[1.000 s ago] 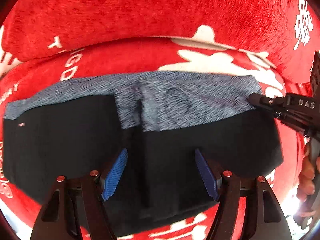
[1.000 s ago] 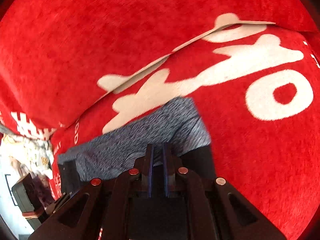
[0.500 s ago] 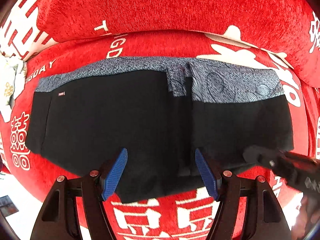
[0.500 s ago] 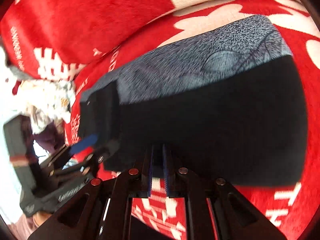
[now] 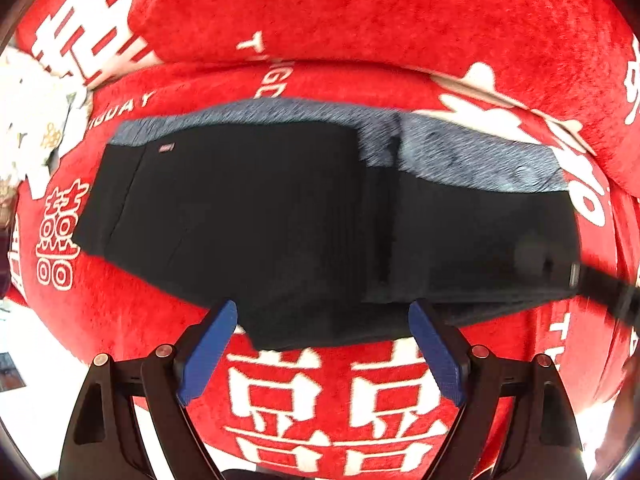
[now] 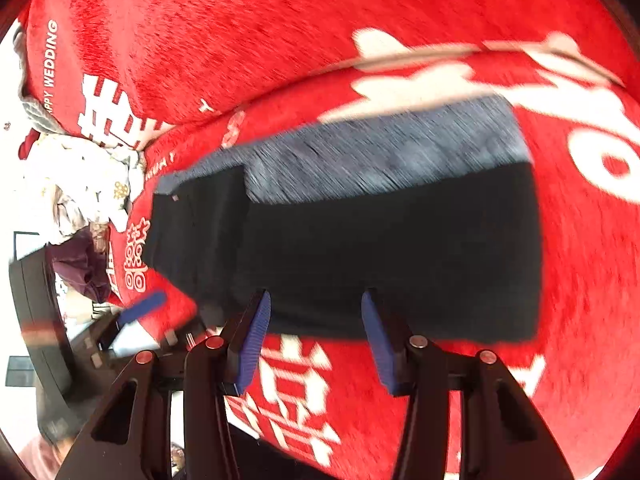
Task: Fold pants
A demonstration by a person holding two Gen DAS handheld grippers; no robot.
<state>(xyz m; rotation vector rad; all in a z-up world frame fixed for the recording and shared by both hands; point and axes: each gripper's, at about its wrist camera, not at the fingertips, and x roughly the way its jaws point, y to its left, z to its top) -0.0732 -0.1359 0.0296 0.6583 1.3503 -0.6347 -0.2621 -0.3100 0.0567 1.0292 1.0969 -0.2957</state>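
Left wrist view: black pants (image 5: pixel 280 216) lie flat on the red blanket (image 5: pixel 360 12), long axis left-right (grey waistband away). Left gripper (image 5: pixel 320 354) and right gripper (image 6: pixel 316 340), jaws just widened, hold nothing.

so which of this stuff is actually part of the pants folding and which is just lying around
Part of the job:
- black pants with grey waistband, lying folded on the red blanket
- left gripper, jaws just opened wider, nothing between them
- right gripper, jaws just opened, nothing between them

Just lying about:
- white patterned cloth
- dark purple cloth
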